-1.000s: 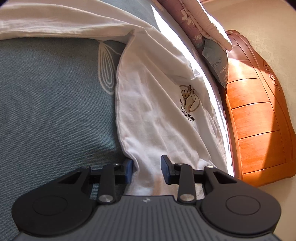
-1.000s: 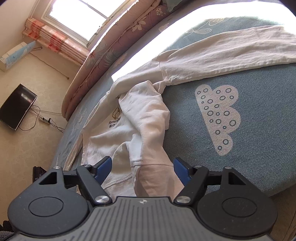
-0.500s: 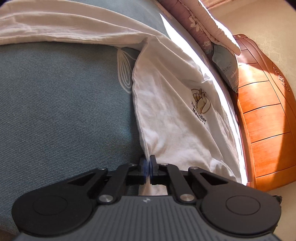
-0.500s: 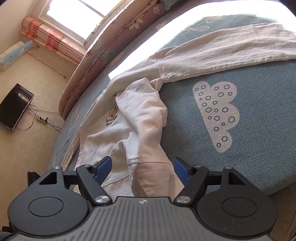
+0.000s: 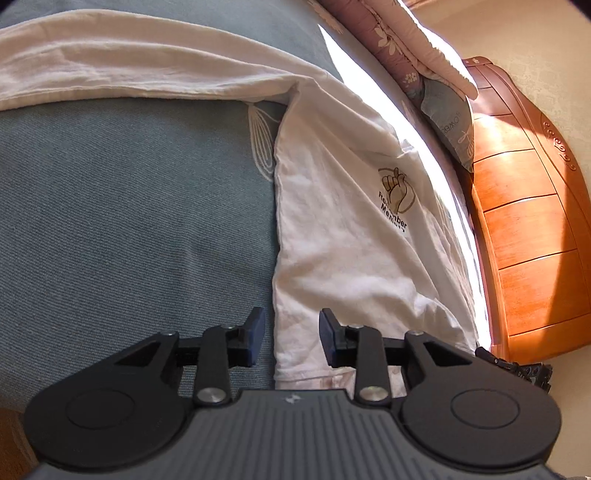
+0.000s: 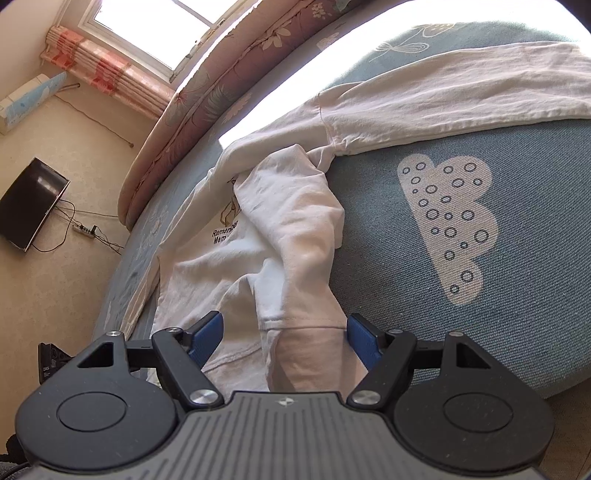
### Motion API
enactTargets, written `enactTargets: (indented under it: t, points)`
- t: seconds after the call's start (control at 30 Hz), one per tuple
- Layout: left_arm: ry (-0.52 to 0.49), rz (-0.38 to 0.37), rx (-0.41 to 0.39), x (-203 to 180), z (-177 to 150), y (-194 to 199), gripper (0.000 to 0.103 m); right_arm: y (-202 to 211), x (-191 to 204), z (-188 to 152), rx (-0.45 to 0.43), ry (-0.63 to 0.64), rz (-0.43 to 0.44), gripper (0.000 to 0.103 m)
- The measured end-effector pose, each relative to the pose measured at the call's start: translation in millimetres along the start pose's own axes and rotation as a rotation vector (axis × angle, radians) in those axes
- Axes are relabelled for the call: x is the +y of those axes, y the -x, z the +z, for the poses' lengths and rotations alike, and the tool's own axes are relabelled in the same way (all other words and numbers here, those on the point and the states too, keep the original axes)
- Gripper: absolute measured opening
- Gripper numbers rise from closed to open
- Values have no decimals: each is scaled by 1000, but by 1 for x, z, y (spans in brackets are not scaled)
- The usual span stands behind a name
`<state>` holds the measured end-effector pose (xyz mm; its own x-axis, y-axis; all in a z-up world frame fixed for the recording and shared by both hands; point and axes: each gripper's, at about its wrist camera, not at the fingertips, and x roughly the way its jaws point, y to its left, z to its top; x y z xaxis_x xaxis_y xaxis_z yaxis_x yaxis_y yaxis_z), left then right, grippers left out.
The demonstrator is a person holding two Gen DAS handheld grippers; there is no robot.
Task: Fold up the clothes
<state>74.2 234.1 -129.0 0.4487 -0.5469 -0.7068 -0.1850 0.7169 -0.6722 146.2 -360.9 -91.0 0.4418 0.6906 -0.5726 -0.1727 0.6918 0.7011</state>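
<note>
**White cotton shirt spread on a blue-grey woven bedcover**

Blue-grey bedcover [image 5: 110, 221], coarse in weave, fills most of both views; pale line drawings and a dotted cloud shape [image 6: 450, 221] are printed on it. Strong sunlight falls in a band across the far side of the bed. Beyond it lies a rolled floral quilt [image 6: 221, 74], mauve with pale blossoms, and a glossy orange wooden headboard [image 5: 528, 236] with panel grooves. Cream carpet [image 6: 44, 258] covers the floor, where a dark flat screen [image 6: 33, 203] lies with cables and a power strip; a window [image 6: 155, 29] with a red-patterned pleated blind stands above.

On the bedcover lies the white long-sleeved shirt [image 5: 351, 240], soft and creased, with a small printed emblem and dark lettering on the chest. One sleeve stretches away flat; the other is folded over the body.

Left gripper [image 5: 291, 338]: jaws opening, blue pads apart, the shirt's hem edge between them, not pinched. Right gripper [image 6: 286, 338]: jaws wide apart, the folded sleeve's cuff end between them, unpressed.
</note>
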Motion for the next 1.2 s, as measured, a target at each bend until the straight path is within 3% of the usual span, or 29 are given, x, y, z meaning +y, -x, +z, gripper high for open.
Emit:
enactTargets:
  t: [0.17,0.33,0.43,0.63,0.73,0.93,0.97,1.0,1.03,1.2]
  points:
    - [53,-71,29,13,-6,-5,47,3,-3,-3,0,-2,-5,78]
    - [79,-160,7,19,5,-20,48,1,-8,-3,-3,-21,-9,79]
    - [103,-182,-13,20,11,-29,48,-1,-5,-3,0,-13,-1,79]
    - [141,-233,73,26,-12,-28,48,0,-5,-5,0,-10,-1,79]
    - [145,-259,65,30,-14,-31,48,-1,-10,-6,4,-22,-10,80]
    - [88,-240,67,16,-5,-43,47,-5,-7,-3,0,-15,-3,80]
    - [76,-229,67,13,-5,-44,41,-5,-6,-4,-1,-12,-2,80]
    - [42,-184,57,8,-7,-43,18,-5,-5,-4,-3,-9,-2,80]
    - [-6,-117,42,2,-12,-41,5,-5,-5,-4,-3,-10,-4,80]
    - [-53,-35,-30,-10,-26,-29,3,-5,-11,-4,-2,-28,-19,80]
